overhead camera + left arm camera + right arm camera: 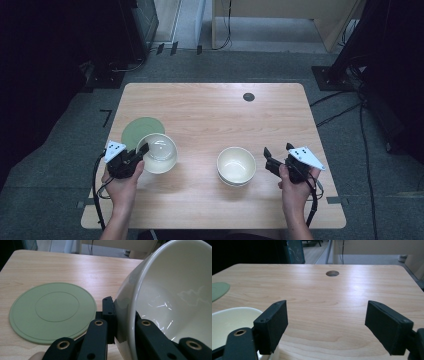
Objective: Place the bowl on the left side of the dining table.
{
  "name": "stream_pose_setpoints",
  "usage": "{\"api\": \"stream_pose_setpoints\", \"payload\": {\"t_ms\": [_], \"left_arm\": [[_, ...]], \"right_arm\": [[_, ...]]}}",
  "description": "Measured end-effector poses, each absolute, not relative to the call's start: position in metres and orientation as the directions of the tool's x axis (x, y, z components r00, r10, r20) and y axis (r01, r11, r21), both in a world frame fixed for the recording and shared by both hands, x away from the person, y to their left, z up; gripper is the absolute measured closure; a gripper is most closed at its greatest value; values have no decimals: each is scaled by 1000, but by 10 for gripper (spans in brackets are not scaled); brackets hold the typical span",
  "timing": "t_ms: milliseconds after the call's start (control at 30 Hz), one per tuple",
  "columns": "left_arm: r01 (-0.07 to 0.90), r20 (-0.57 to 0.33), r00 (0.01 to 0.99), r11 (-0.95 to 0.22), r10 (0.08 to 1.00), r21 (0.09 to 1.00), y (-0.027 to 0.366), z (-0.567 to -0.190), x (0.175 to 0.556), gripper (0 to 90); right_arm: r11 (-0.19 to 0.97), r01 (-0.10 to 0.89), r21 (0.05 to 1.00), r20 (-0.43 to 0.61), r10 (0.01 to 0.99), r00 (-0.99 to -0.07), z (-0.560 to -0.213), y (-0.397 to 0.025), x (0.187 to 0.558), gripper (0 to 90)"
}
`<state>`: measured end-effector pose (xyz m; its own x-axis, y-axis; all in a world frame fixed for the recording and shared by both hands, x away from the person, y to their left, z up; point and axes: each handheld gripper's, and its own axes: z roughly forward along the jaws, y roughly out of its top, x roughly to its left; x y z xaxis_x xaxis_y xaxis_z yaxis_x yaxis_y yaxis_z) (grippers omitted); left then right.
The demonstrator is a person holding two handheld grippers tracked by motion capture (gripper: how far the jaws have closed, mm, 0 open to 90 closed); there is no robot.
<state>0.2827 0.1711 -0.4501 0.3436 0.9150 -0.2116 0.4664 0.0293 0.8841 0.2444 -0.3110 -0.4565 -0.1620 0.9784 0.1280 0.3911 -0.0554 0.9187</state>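
Bowl: white, glossy, front-left of desk, tilted, rim clamped by left gripper; lifted or resting, can't tell.
Left gripper: closed on bowl wall, one jaw inside, one outside, clear in left gripper view.
Right gripper: jaws wide apart, holding nothing, just right of second bowl; desk visible between jaws.
Second bowl: cream, upright, front-centre of desk, looks stacked on another, well apart from white bowl.
Green plate: flat on desk, just behind white bowl, partly under it in high view.
Desk: light wood.
Cable hole: far side, right of centre.
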Motion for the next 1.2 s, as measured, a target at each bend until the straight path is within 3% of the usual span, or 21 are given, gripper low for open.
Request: {"api": "stream_pose_setpoints", "payload": {"t_ms": [500, 1200], "left_arm": [[492, -229, 294, 58, 928, 869, 185, -461, 291, 845], [508, -269, 238, 117, 933, 853, 207, -455, 312, 845]], "right_arm": [[-75, 455, 888, 108, 993, -48, -485, -360, 249, 190], [-51, 601, 797, 62, 998, 2, -517, -392, 244, 198]]}}
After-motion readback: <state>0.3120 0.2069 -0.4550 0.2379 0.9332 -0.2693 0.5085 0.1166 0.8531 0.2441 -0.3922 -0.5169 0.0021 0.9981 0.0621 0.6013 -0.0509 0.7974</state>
